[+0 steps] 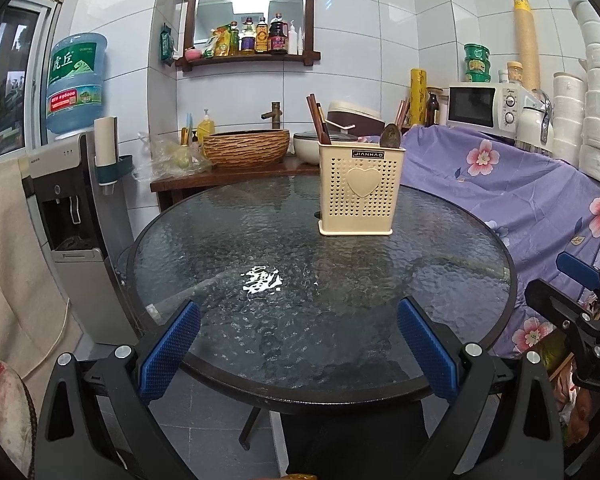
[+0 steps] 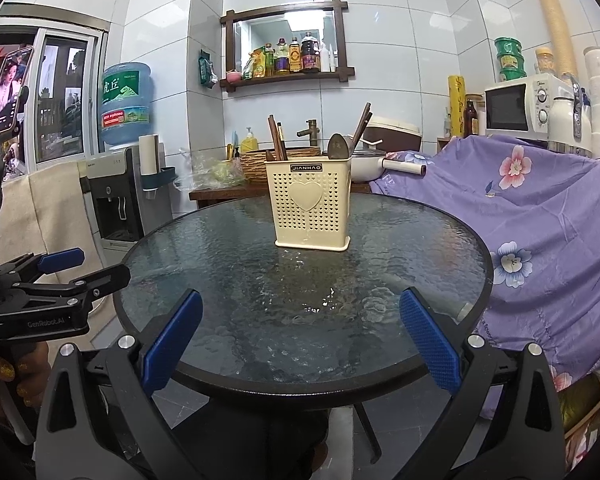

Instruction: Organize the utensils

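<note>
We hold the left gripper (image 1: pixel 299 350) and right gripper (image 2: pixel 301 340) with fingers spread wide and empty, above the near rim of the round glass table (image 2: pixel 204 280). The cream utensil holder (image 2: pixel 312 204) stands upright toward the far side, with chopsticks (image 2: pixel 277 140) and a spoon (image 2: pixel 337 145) protruding. We judge the lightweight holder could tip if nudged. Its compartments and contents below the rim are hidden.

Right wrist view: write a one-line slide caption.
Open right gripper faces a cream utensil holder with chopsticks on a glass table.
</note>
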Action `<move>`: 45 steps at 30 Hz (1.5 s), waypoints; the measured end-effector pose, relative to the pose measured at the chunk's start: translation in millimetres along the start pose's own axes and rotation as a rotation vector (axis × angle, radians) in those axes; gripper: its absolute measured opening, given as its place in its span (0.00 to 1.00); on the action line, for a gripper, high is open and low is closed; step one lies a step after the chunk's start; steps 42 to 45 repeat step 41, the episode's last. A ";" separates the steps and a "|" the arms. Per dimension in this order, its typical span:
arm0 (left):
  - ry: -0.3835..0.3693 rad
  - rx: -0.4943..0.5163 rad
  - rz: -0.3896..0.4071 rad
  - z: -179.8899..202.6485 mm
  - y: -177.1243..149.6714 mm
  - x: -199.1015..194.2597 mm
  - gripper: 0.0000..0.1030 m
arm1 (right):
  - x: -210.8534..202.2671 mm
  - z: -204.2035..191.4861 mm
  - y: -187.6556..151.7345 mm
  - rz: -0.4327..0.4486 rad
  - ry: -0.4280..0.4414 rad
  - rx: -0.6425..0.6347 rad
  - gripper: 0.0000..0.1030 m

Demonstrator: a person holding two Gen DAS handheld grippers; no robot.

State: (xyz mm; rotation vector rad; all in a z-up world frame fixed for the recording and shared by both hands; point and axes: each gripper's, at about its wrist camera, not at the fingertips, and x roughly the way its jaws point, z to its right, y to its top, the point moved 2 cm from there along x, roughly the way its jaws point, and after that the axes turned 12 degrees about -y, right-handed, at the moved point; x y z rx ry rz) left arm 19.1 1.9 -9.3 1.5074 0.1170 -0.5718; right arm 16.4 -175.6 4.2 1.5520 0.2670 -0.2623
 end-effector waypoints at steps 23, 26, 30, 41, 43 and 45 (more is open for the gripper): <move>0.001 0.001 0.000 -0.7 0.2 -0.3 0.94 | 0.8 -3.4 -1.0 -0.005 0.007 -0.008 0.94; -0.005 -0.004 0.000 -1.4 0.6 -0.5 0.94 | 0.9 -3.3 -1.2 -0.006 0.007 -0.009 0.94; -0.019 -0.016 0.014 -4.4 0.6 -2.9 0.94 | 0.8 -3.4 -1.2 -0.006 0.006 -0.009 0.94; -0.002 0.003 -0.003 -2.9 1.6 0.1 0.94 | 1.2 -3.8 -0.4 -0.005 0.005 -0.010 0.94; -0.002 0.003 -0.003 -2.9 1.6 0.1 0.94 | 1.2 -3.8 -0.4 -0.005 0.005 -0.010 0.94; -0.002 0.003 -0.003 -2.9 1.6 0.1 0.94 | 1.2 -3.8 -0.4 -0.005 0.005 -0.010 0.94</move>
